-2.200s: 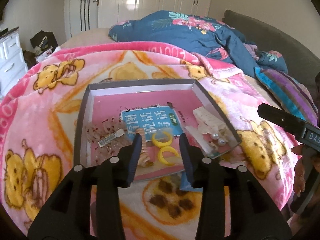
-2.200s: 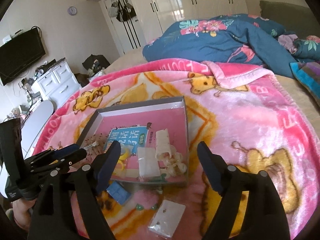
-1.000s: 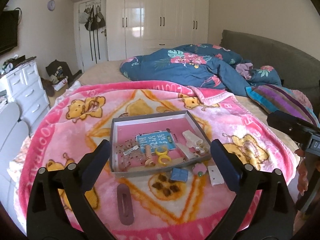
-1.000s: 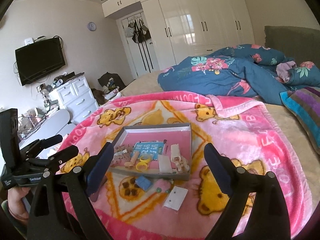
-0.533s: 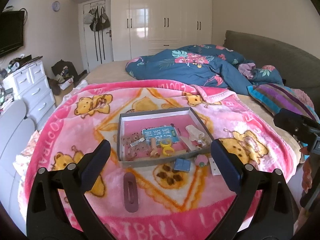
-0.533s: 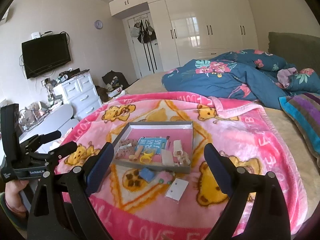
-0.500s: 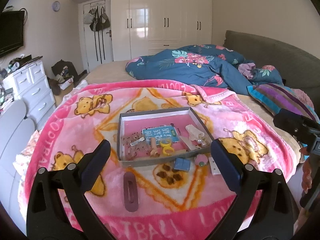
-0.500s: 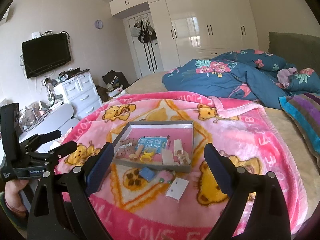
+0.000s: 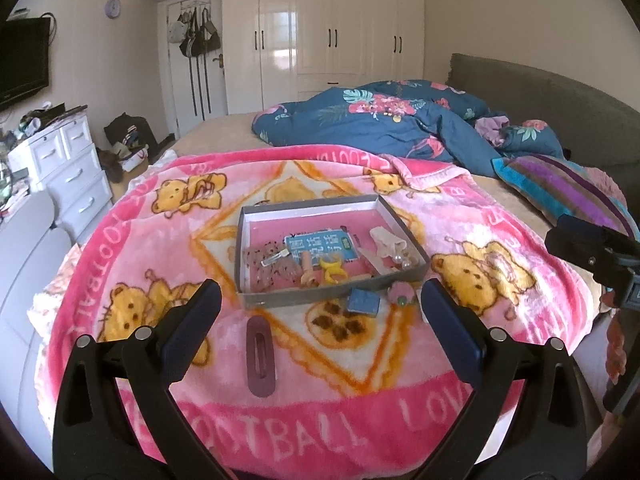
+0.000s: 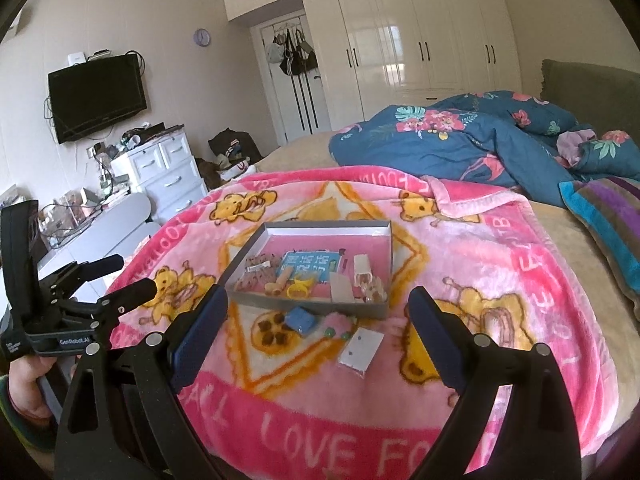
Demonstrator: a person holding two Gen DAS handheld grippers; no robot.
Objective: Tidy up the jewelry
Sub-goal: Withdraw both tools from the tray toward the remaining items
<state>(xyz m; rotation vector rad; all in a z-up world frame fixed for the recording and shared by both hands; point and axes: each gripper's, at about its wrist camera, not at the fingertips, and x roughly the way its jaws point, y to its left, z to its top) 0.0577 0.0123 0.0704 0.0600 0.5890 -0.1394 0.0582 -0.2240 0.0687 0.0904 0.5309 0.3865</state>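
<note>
A grey shallow box (image 9: 320,300) (image 10: 308,308) with a pink floor sits on the pink bear blanket and holds hair clips, yellow rings (image 9: 334,270), a blue card and pearl pieces. In front of it lie a maroon hair clip (image 9: 260,354), a small blue box (image 9: 363,302) (image 10: 302,320), a pink fluffy piece (image 9: 401,293) and a clear earring packet (image 10: 360,350). My left gripper (image 9: 320,320) is open and empty, well back from the box. My right gripper (image 10: 318,324) is open and empty, also held back.
The blanket (image 9: 160,280) covers the near half of a bed. A blue floral duvet (image 9: 380,124) and a striped pillow (image 9: 560,188) lie behind and to the right. A white dresser (image 10: 164,168) and a grey chair (image 9: 24,252) stand on the left.
Both grippers have pulled back from the box and opened wide. The left gripper stood just over the yellow rings with narrow jaws earlier; since half a second ago little has moved.
</note>
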